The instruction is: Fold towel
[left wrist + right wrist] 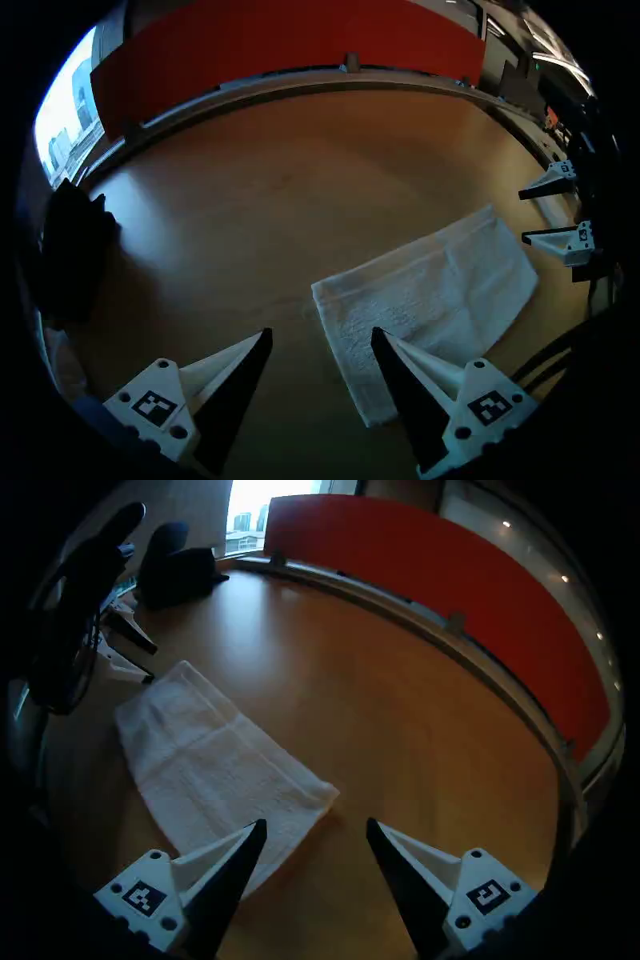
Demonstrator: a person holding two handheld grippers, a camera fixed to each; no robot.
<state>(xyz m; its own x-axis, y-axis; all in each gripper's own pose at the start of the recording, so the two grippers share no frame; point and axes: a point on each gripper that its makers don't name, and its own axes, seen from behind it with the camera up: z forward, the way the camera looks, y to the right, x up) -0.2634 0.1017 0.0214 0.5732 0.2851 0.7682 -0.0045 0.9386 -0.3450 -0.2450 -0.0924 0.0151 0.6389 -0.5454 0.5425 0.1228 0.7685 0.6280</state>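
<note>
Starting at the left of the left gripper view, a window [68,112] glows above a dark object [72,248] that sits at the edge of the wooden surface [280,200]. The left gripper [321,332] hangs over the near part of that surface, its jaws wide apart with nothing between them. The finger on the view's right overlaps the near edge of the towel [432,296]; whether it touches the cloth is hard to tell from this angle. The towel is white and lies flat on the surface as a long rectangle, with a crease across its middle. Past its far end, at the right rim, the right gripper [522,216] points toward the towel, jaws apart and empty. A red panel [280,40] runs along the back of the surface.

In the right gripper view, the left gripper [152,666] shows at the upper left, just beside the towel's far corner, with the dark object [180,572] behind it. The towel [208,760] stretches from there toward the camera, left of centre. The right gripper [316,824] has its jaws spread and holds nothing. The finger on the view's left overlaps the towel's near edge, and the other is over bare surface [400,720]. The red panel [480,584] curves down the right side.
</note>
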